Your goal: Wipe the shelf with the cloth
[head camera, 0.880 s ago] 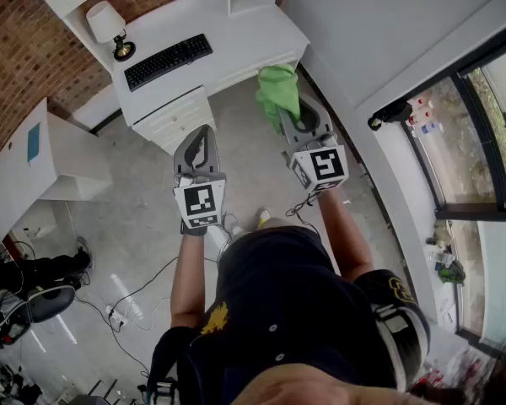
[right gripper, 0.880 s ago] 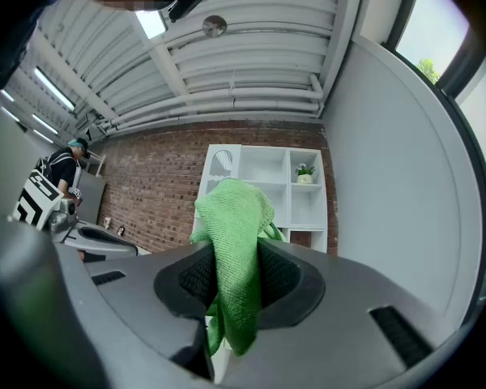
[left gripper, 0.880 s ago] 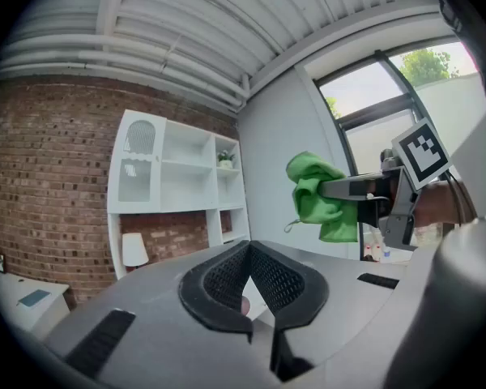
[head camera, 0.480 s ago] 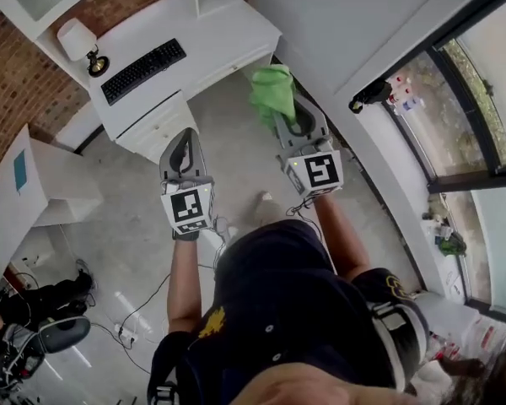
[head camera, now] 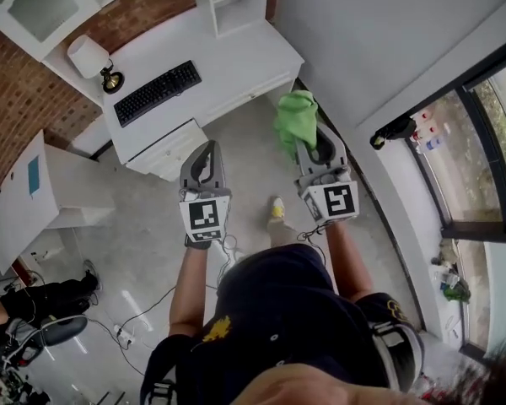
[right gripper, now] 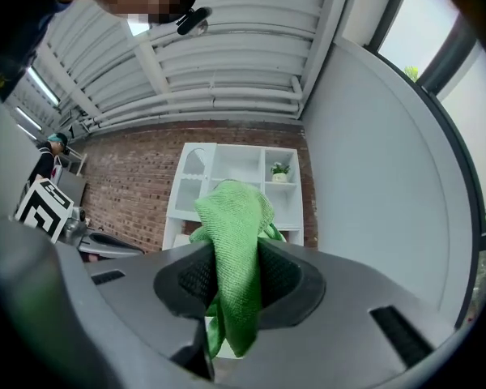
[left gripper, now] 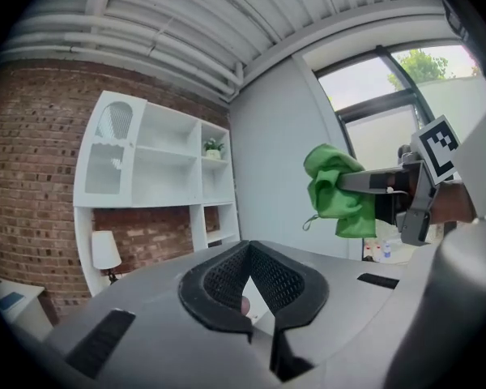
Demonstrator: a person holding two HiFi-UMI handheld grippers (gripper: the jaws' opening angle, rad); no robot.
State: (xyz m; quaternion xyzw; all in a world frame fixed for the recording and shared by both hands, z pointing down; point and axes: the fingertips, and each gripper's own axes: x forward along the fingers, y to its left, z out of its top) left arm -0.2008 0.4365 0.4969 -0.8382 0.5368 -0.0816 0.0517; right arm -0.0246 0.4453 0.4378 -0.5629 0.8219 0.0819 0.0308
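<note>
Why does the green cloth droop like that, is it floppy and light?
Probably floppy: the green cloth folds over and hangs limp from the right gripper, whose jaws pinch it. Likely light too, since one small pinch holds the whole bunch up. Its fuzzy weave suggests it won't slip easily.

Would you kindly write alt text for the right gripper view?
A green microfibre cloth is clamped in the tongs of the right gripper and drapes over them. Behind stands a white open shelf unit against a red brick wall, a small potted plant on it.
</note>
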